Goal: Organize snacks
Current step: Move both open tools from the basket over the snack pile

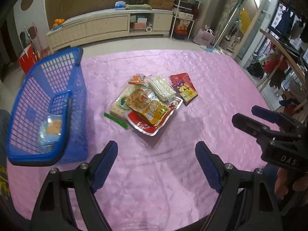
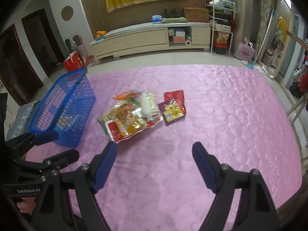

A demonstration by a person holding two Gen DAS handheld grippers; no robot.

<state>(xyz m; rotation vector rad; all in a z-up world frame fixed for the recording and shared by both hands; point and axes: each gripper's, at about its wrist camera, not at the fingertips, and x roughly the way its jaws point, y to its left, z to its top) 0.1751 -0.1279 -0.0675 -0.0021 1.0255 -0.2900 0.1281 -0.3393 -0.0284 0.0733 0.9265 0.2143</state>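
A pile of snack packets (image 1: 148, 104) (image 2: 132, 118) lies in the middle of a pink quilted cloth (image 1: 154, 173) (image 2: 221, 115). A red packet and a purple-and-yellow packet (image 1: 185, 91) (image 2: 173, 111) lie at its right side. A blue mesh basket (image 1: 21, 90) (image 2: 84, 98) stands left of the pile and holds one clear wrapped snack (image 1: 51, 129). My left gripper (image 1: 156, 146) hangs open above the cloth, short of the pile, nothing between its fingers. My right gripper (image 2: 154, 147) is open too and empty, near the pile's front edge. The right gripper (image 1: 248, 118) also shows in the left wrist view.
Beyond the cloth's far edge stand a long cream cabinet (image 1: 107, 26) (image 2: 150, 36), a white wire shelf (image 2: 221, 25) and a red box (image 2: 72, 61) on the floor. A wooden frame (image 1: 284, 57) stands at the right. A hand (image 1: 283, 181) grips the right tool.
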